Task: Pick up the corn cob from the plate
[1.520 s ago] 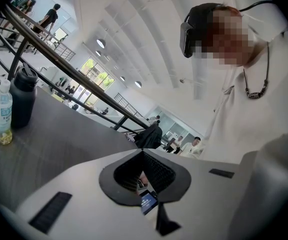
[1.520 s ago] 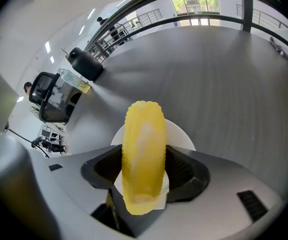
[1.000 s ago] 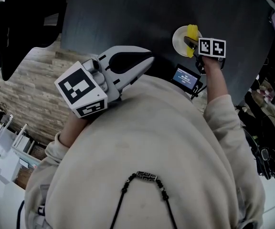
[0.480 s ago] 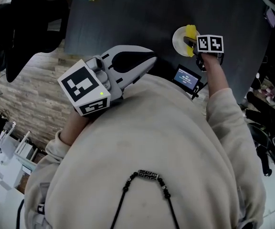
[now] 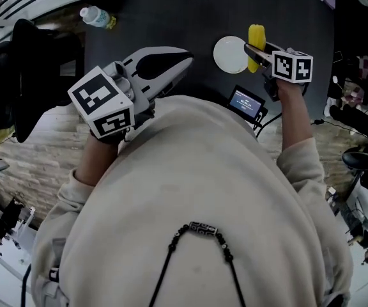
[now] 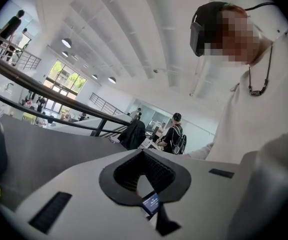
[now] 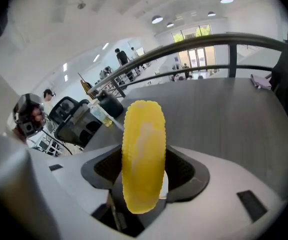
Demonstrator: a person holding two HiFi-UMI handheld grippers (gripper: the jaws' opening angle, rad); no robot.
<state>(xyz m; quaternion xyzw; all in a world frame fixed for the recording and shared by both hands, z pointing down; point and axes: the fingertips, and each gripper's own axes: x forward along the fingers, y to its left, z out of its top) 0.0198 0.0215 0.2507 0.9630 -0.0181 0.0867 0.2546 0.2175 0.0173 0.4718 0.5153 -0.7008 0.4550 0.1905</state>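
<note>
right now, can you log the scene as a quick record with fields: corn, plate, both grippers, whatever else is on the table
corn: yellow corn cob, clamped across its middle by the right gripper, off the plate
plate: small round white plate, bare, on the dark table, just left of the cob in the head view
right gripper: shut on the cob
left gripper: jaw tips together, nothing between them
other: clear plastic water bottle by the table's far left corner; small black device with a lit screen at the near edge

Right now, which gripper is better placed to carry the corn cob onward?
Right. The right gripper clamps the corn cob beside the plate; the left gripper is shut, empty, near the person's chest.
</note>
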